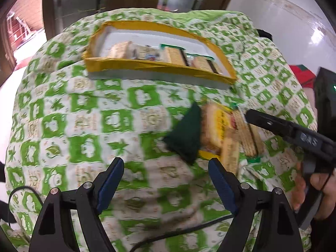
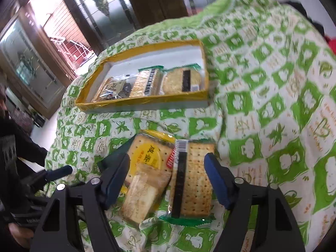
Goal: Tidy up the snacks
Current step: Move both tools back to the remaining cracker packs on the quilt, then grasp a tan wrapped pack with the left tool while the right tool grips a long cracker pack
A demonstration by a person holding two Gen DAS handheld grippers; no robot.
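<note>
A shallow white box with yellow taped rim [image 1: 159, 66] [image 2: 145, 101] lies on the green-and-white cloth and holds several cracker packets [image 2: 168, 82]. Loose snacks lie nearer: a yellow-labelled cracker packet [image 2: 150, 154] [image 1: 218, 126], a small clear biscuit packet [image 2: 139, 197], a green-edged cracker packet with a black stripe [image 2: 193, 180] [image 1: 250, 138], and a dark green triangular packet [image 1: 185, 135]. My left gripper [image 1: 166, 180] is open, empty, just short of the dark green packet. My right gripper [image 2: 168, 174] is open, its jaws either side of the loose packets; it also shows in the left wrist view [image 1: 279, 126].
The cloth [image 2: 273, 96] is rumpled over a rounded surface that drops off at the sides. A black cable [image 1: 189, 231] runs across the cloth near the left gripper. A wooden door and glass panels stand behind. A red and green item [image 1: 302, 73] lies at the far right.
</note>
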